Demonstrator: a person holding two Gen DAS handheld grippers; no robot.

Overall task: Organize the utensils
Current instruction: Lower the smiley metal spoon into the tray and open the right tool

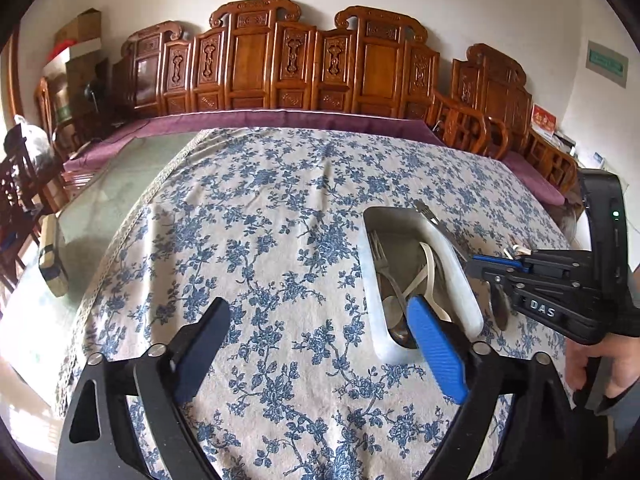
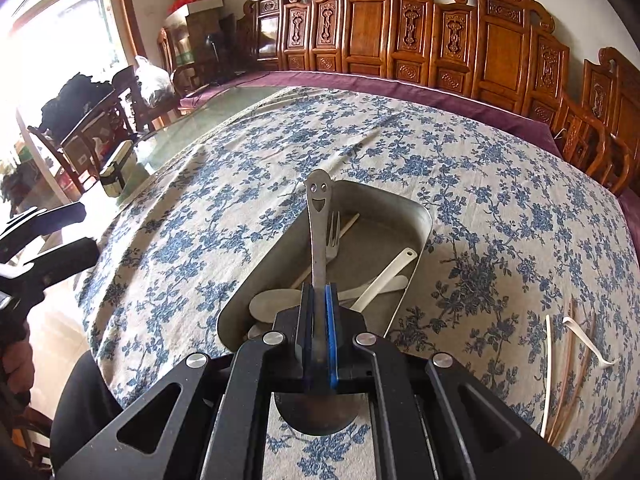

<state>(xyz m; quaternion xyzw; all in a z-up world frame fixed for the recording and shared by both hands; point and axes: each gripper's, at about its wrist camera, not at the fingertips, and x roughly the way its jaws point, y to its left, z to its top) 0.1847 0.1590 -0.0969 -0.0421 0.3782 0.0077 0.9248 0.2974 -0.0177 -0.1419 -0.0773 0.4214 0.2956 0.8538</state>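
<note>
**Left wrist view: one claw empty, the other bringing a smiley spoon to the tray**

Left wrist camera first, going left to right: the left gripper [image 1: 316,356] hangs over the flowered tablecloth [image 1: 260,220] with its jaws spread wide and nothing between them. Just right of it sits the metal tray [image 1: 370,280], already holding a fork [image 1: 380,256] and a white spoon [image 1: 430,276]. Further right, the right gripper [image 1: 478,266] comes in beside the tray's far rim.

From the right wrist camera, the right gripper [image 2: 320,300] is clamped tight on a metal spoon [image 2: 318,216], the one with a smiley face cut into the handle end. The handle pokes forward over the tray [image 2: 424,216], the bowl hangs back under the claw. Off to the right, white utensils [image 2: 548,360] and what look like chopsticks [image 2: 572,380] lie loose on the cloth.

My take on doing this bit well: get the spoon fully over the tray's open middle, lower it so the handle runs along the tray's length with the others, and only then let go. Drop it from high up and it'll likely bounce off the rim.
</note>
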